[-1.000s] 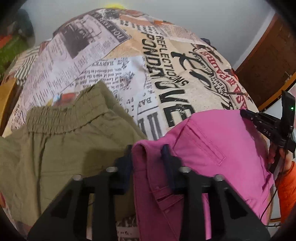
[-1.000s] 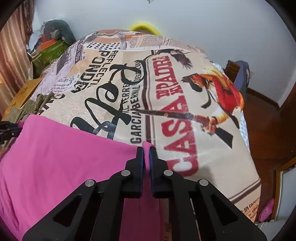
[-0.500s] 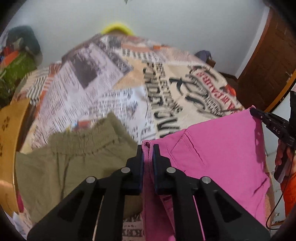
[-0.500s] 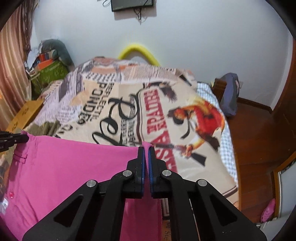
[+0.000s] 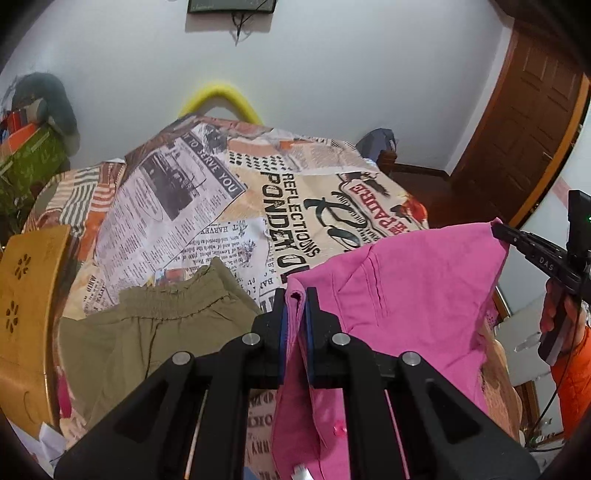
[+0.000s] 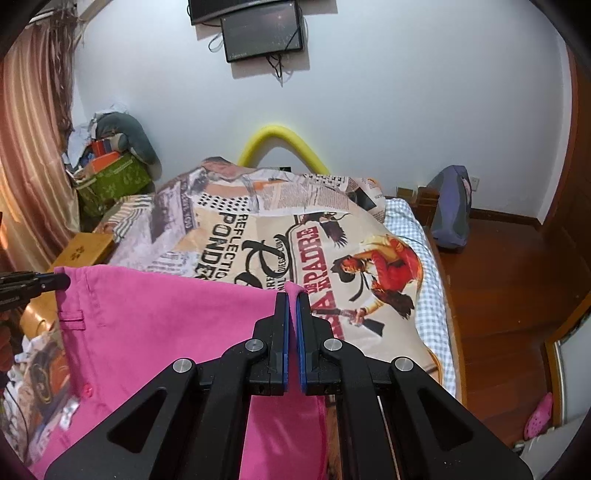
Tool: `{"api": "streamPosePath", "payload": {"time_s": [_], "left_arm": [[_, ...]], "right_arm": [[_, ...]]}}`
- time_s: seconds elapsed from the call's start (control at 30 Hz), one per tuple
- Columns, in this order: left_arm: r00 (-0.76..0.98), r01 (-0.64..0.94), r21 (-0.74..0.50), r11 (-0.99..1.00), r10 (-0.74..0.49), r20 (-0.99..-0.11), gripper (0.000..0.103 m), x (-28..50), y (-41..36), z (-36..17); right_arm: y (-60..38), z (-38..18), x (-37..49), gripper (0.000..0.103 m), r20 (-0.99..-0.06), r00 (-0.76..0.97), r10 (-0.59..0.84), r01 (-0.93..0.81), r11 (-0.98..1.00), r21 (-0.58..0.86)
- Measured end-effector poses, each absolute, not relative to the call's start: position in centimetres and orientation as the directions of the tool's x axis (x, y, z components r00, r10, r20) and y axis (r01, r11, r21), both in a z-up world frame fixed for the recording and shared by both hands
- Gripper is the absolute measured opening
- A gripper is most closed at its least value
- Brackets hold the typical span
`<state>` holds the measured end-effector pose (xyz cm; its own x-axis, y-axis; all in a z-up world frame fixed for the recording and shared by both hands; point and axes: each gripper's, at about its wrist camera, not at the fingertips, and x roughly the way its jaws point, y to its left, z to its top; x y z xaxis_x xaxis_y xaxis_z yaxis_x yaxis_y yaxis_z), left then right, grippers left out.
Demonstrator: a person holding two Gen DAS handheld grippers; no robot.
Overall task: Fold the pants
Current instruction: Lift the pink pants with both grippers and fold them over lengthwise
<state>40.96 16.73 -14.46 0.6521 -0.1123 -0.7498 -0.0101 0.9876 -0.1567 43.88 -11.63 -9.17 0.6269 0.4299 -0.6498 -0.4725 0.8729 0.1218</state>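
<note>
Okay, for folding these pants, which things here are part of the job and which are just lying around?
Part of the job:
bright pink cotton pants
left gripper
right gripper
newspaper-print bedspread

Just lying about:
olive green elastic-waist shorts
yellow foam arch
pink clog

A newsprint-patterned bedspread (image 6: 280,236) is covering the bed, a monitor (image 6: 258,33) is hanging on the white wall (image 6: 406,92), and a wooden floor (image 6: 491,280) is showing beside it.

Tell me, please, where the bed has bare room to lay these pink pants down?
The newspaper-print bedspread lies bare beyond the pink pants, up to the yellow foam arch. The near left corner is crowded by olive-green pants beside a wooden board.
</note>
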Motion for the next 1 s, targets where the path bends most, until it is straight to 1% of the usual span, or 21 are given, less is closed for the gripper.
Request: {"api": "streamPosePath", "payload": {"time_s": [0.5, 0.73, 1.0], "left_arm": [[0.681, 0.041, -0.111, 0.993, -0.109, -0.724, 0.008, 31.2, 13.7, -9.7], [0.687, 0.065, -0.080, 0.995, -0.102, -0.720, 0.008, 26.8, 12.3, -9.5], [0.683, 0.092, -0.046, 0.995, -0.097, -0.724, 0.008, 22.2, 11.1, -10.8]], "right_arm": [[-14.4, -4.9, 34.6, 0.003, -0.582, 0.672, 0.458, -0.472, 0.870, 0.140], [-15.5, -5.3, 30.8, 0.003, -0.578, 0.670, 0.466, -0.465, 0.870, 0.161], [-16.1, -6.5, 26.2, 0.003, -0.604, 0.652, 0.459, -0.486, 0.864, 0.131]]}}
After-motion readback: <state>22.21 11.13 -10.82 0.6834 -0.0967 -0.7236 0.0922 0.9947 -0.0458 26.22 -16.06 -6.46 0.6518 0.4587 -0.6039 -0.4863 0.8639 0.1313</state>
